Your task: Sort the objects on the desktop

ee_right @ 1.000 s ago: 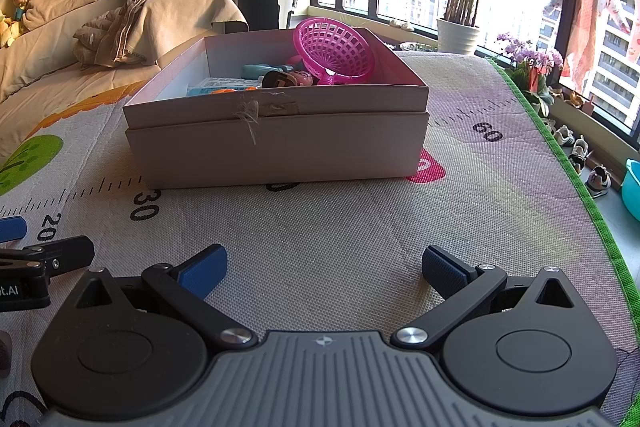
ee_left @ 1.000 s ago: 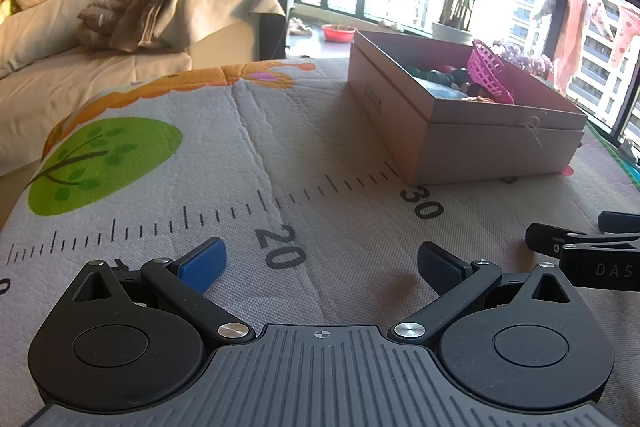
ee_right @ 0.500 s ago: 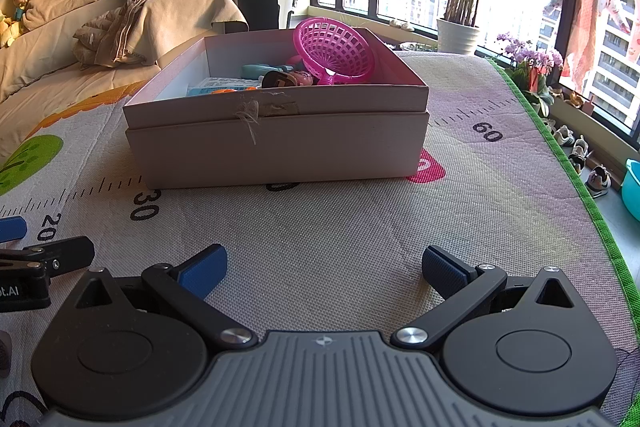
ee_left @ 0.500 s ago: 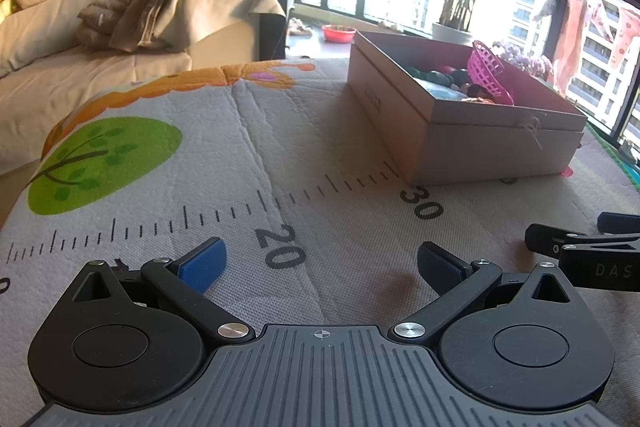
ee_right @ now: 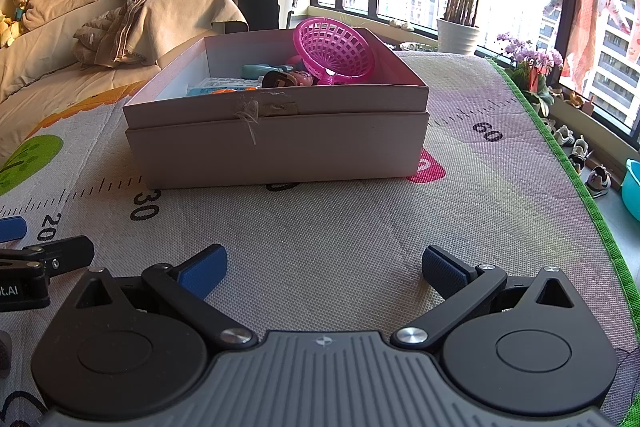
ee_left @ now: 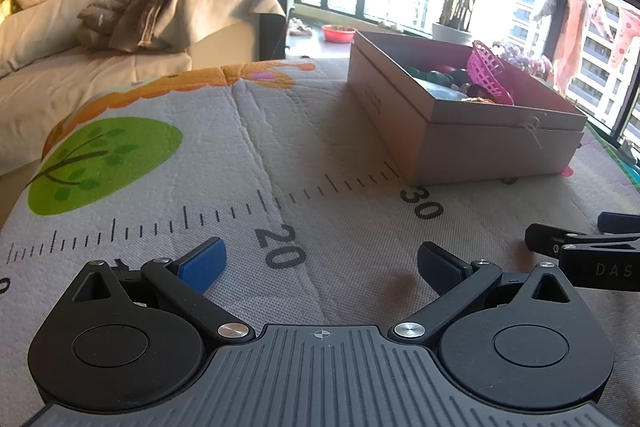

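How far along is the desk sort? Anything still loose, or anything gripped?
Looks nearly done: the pink basket and small items sit inside the box. Nothing is in hand; the left gripper and right gripper are open over bare mat. No loose objects show in either view.

Low in the frame the right gripper (ee_right: 322,267) hangs over the mat (ee_right: 320,227), fingers spread wide, nothing between them. Centre frame sits the box (ee_right: 280,151), a pink basket (ee_right: 334,53) tilted inside at its right.
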The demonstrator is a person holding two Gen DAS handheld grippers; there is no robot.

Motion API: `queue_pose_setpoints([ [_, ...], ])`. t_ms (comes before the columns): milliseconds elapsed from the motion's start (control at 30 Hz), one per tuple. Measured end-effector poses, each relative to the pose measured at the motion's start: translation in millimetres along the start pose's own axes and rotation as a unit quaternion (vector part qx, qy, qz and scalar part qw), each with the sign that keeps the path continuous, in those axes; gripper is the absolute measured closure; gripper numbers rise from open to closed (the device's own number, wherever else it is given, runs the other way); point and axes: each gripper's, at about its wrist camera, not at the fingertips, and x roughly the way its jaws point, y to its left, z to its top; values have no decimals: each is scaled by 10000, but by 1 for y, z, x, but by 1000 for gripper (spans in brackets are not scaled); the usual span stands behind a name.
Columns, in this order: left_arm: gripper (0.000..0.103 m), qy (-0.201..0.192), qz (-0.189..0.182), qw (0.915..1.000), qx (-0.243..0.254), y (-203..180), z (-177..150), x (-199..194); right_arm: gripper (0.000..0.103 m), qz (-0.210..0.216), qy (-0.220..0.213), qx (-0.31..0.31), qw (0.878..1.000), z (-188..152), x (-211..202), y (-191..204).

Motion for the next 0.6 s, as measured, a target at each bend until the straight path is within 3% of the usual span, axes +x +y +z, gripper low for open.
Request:
queue_pose_setpoints([
  [600,0,12,19,10000,27,2,0,0,0,-1,0,0,10000,0,0,0],
])
